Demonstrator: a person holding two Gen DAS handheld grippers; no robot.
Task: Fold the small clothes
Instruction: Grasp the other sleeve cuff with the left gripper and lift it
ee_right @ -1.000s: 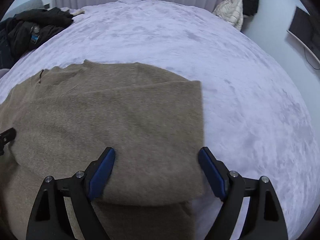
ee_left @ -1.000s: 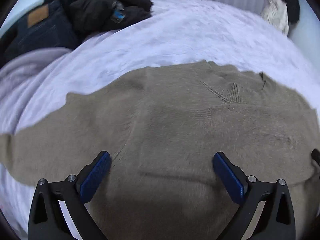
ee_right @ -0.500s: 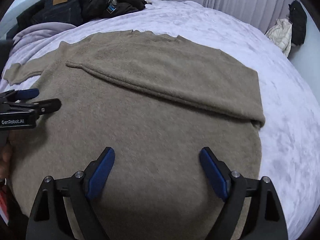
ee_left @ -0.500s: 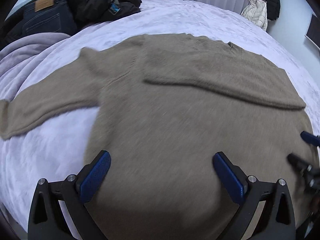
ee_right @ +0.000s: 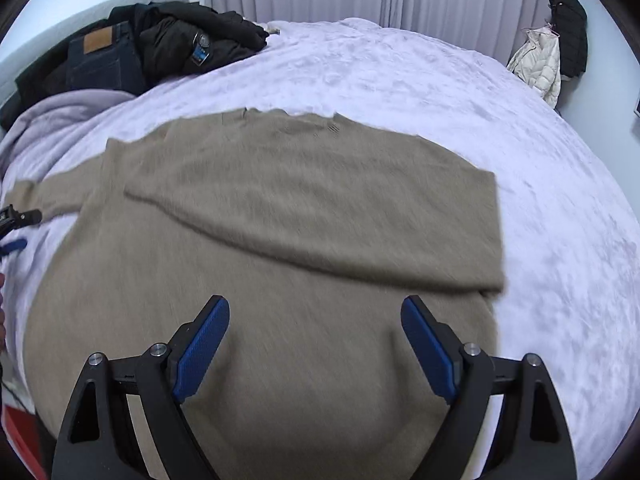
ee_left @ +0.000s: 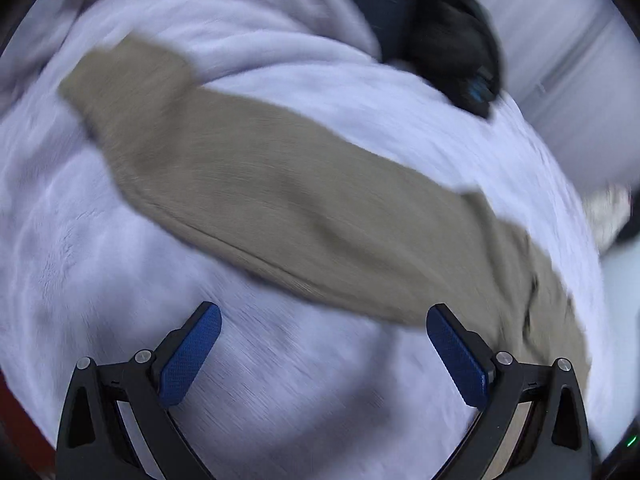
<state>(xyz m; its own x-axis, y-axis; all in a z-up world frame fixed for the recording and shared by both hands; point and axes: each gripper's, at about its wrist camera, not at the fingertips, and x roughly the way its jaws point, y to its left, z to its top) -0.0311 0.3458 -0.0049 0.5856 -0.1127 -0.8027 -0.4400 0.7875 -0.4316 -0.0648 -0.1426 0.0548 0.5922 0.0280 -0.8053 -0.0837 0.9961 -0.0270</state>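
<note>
A tan knitted sweater (ee_right: pixel 280 240) lies flat on the lilac bed cover (ee_right: pixel 540 184). One sleeve is folded across its chest; the other sleeve (ee_left: pixel 256 196) stretches out to the left. My left gripper (ee_left: pixel 320 346) stands open over bare bed cover, just below that outstretched sleeve, with nothing between its blue pads. The left wrist view is blurred. My right gripper (ee_right: pixel 316 336) hangs open above the sweater's lower body, holding nothing. The left gripper's fingertips (ee_right: pixel 24 216) show at the left edge of the right wrist view, near the sleeve's cuff.
Dark jeans (ee_right: pixel 100 60) and a black jacket (ee_right: pixel 192 36) are piled at the bed's far left corner beside a lilac blanket (ee_right: pixel 60 112). A cream jacket (ee_right: pixel 540 60) and a black one hang at the far right wall. Curtains run behind the bed.
My left gripper swept left off the sweater's body to the outstretched sleeve and rolled. The right gripper shifted a little over the sweater's body. Both stayed open.
</note>
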